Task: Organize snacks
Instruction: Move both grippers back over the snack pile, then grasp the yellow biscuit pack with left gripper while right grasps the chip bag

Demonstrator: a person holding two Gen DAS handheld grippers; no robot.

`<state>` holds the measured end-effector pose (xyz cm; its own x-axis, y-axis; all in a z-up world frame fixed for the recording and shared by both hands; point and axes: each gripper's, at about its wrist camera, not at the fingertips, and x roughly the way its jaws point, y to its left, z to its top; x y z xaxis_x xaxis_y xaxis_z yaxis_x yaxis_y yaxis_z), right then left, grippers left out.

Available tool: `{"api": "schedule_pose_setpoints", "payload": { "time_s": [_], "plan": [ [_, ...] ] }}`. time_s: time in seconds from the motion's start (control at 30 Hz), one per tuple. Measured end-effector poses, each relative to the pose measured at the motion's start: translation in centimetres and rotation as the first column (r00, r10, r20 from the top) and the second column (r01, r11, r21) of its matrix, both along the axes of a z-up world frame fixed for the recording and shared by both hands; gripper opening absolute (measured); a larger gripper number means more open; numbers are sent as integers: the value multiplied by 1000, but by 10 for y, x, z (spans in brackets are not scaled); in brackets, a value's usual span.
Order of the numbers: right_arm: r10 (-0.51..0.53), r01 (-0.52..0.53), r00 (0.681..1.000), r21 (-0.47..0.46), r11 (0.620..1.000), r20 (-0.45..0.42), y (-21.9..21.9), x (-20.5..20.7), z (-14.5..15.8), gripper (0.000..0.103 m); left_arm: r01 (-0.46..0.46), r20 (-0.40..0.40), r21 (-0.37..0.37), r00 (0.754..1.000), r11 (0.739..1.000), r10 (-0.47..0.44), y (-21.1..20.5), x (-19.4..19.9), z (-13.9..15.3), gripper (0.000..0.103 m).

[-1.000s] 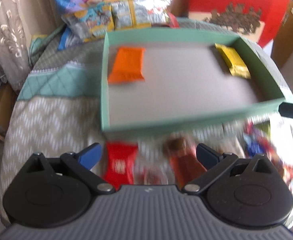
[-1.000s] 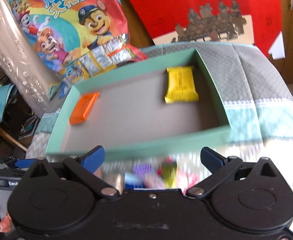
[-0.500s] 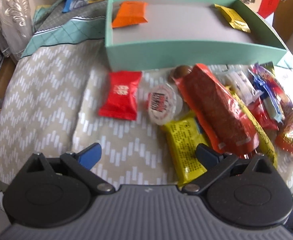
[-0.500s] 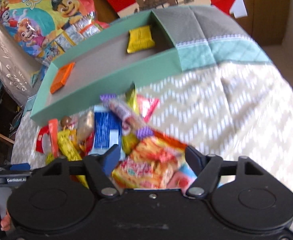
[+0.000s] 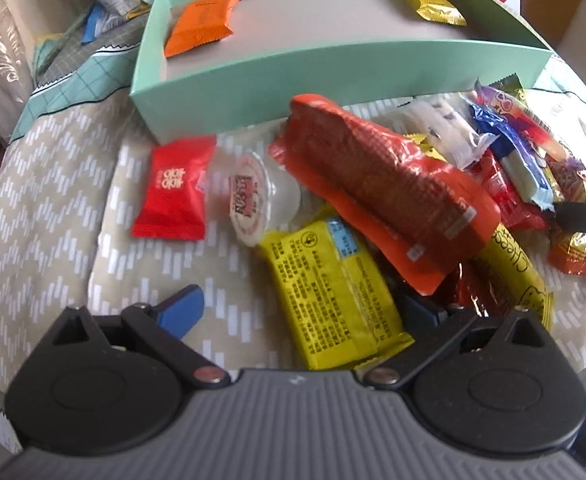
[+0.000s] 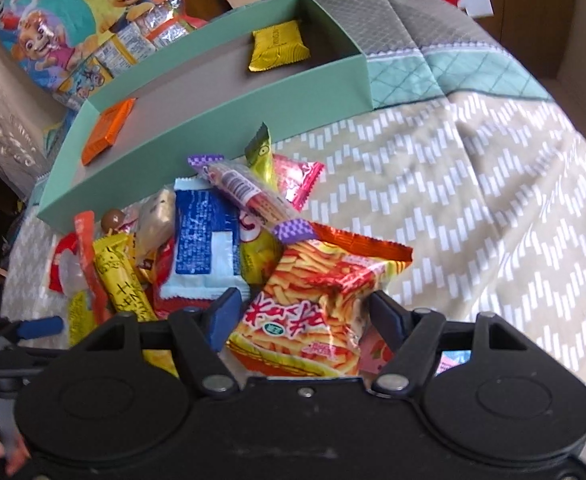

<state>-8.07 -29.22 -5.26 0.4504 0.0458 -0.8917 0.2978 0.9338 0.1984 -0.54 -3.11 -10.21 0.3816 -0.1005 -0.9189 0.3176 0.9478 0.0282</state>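
Observation:
A green box (image 5: 333,60) holds an orange packet (image 5: 199,24) and a gold packet (image 5: 433,6); it also shows in the right wrist view (image 6: 221,120). A heap of snacks lies in front of it. My left gripper (image 5: 301,312) is open, its fingers either side of a yellow packet (image 5: 333,292) under a long red-orange packet (image 5: 385,184). My right gripper (image 6: 305,316) is open around an orange fries bag (image 6: 313,312), its pads close to the bag's sides. A blue-white packet (image 6: 205,248) lies just left.
A red packet (image 5: 175,188) and a round jelly cup (image 5: 253,200) lie left of the heap. A cartoon gift bag (image 6: 73,20) stands behind the box. The patterned cloth (image 6: 493,200) spreads to the right. The other gripper's finger (image 5: 581,216) reaches in at right.
Both grippers dropped from above the box down to the snack heap. The left now straddles the yellow packet. The right has narrowed around the fries bag.

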Motion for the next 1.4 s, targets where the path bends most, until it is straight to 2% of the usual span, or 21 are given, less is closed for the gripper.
{"api": "schedule_pose_setpoints", "payload": {
  "time_s": [0.03, 0.1, 0.17, 0.27, 0.43, 0.47, 0.6, 0.67, 0.83, 1.0, 1.2, 1.4],
  "plan": [
    [13, -13, 1000, -16, 1000, 7, 2, -2, 0, 65, -1, 9, -7, 1000, 1000, 1, 3, -1, 2, 91],
    [33, -32, 999, -41, 999, 19, 2, -6, 2, 59, 8, 31, -17, 999, 1000, -7, 10, -4, 7, 60],
    [37, -36, 999, -45, 998, 24, 1, -10, 2, 57, 7, 34, -29, 999, 1000, -6, 19, -6, 11, 49],
    [37, -36, 999, -42, 998, 23, 1, -11, 3, 57, -16, 19, -52, 1000, 999, 17, 29, -5, 13, 48],
    [30, -29, 999, -57, 998, 23, 5, -7, 0, 59, -22, 26, -55, 999, 998, 24, 26, -2, 11, 54],
    [32, -30, 999, -61, 998, 28, 6, -7, 0, 58, -19, 33, -49, 999, 999, 21, 25, -3, 11, 48],
    [31, -29, 999, -49, 998, 41, 1, -12, 4, 46, -19, 25, -67, 999, 998, 21, 32, -6, 14, 47],
    [22, -20, 999, -37, 999, 49, -4, -15, 9, 44, -24, 19, -79, 999, 997, 26, 37, -9, 18, 47],
    [24, -21, 996, -28, 999, 84, -10, -24, 25, 42, -24, 38, -123, 999, 992, 29, 48, -19, 37, 47],
    [-6, 9, 991, -29, 1000, 134, -23, -29, 45, 42, -65, 75, -180, 994, 981, 79, 63, -17, 64, 47],
    [2, 1, 980, -17, 1000, 197, -31, -22, 70, 42, -101, 131, -219, 983, 971, 132, 78, 2, 94, 47],
    [51, -48, 964, -21, 999, 261, -29, 28, 88, 42, -114, 170, -212, 974, 971, 151, 75, 47, 107, 47]
  ]
}}
